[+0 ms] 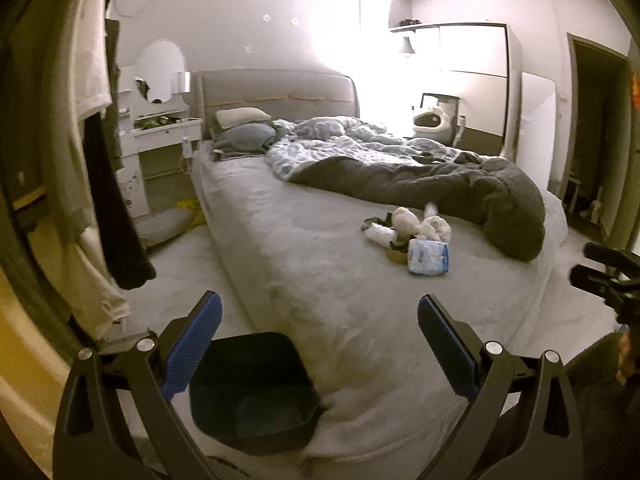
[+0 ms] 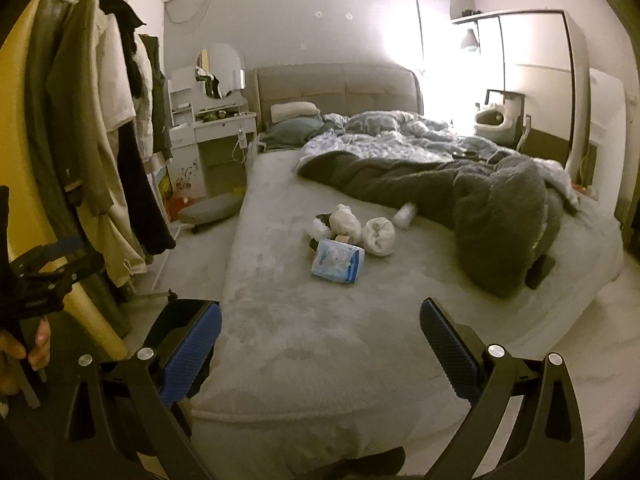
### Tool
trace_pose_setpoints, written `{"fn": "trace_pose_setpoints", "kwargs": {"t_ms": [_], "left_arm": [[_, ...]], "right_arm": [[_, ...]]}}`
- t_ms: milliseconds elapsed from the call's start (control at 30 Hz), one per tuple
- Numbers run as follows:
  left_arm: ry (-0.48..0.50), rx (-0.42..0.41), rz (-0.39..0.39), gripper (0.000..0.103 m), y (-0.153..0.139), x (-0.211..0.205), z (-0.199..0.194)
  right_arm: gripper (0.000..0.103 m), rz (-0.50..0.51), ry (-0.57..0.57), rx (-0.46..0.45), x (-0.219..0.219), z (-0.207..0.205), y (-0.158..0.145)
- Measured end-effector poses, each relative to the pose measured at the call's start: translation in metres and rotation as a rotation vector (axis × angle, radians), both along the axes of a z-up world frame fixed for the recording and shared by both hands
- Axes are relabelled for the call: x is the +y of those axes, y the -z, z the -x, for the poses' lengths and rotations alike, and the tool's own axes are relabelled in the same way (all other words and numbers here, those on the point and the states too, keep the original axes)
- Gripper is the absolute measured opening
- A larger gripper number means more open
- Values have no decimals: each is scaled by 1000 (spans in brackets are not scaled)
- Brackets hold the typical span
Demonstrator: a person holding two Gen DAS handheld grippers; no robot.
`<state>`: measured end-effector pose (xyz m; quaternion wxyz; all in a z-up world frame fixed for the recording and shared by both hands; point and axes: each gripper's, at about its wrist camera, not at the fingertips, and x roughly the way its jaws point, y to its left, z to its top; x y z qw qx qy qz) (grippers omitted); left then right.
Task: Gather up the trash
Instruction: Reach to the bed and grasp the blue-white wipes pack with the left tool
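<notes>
A small heap of trash lies on the grey bed (image 1: 304,264): a blue-white tissue pack (image 1: 429,256), crumpled white paper wads (image 1: 436,228) and dark scraps; in the right wrist view the pack (image 2: 338,261) and wads (image 2: 378,236) lie mid-bed (image 2: 304,340). A dark empty bin (image 1: 252,384) stands by the bed's near corner, between my left gripper's fingers. My left gripper (image 1: 320,344) is open and empty, well short of the trash. My right gripper (image 2: 320,344) is open and empty over the bed's foot. The bin's edge (image 2: 180,320) shows behind the right gripper's left finger.
A rumpled grey and blue duvet (image 2: 480,200) covers the far half of the bed. Clothes hang on a rack (image 2: 112,140) at left. A white dressing table (image 2: 216,132) stands by the headboard. A wardrobe (image 2: 532,72) stands at the right.
</notes>
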<state>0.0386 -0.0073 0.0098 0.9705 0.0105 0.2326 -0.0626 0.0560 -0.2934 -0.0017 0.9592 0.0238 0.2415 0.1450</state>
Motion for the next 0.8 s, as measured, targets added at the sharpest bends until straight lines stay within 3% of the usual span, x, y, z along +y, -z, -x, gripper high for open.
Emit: {"fn": "trace_pose_setpoints", "kwargs": {"t_ms": [367, 800], "left_arm": [[83, 39, -23, 99, 18, -34, -55], [110, 102, -22, 99, 43, -68, -110]], "right_arm": [[100, 71, -25, 25, -2, -70, -3], [100, 6, -47, 76, -29, -149, 5]]}}
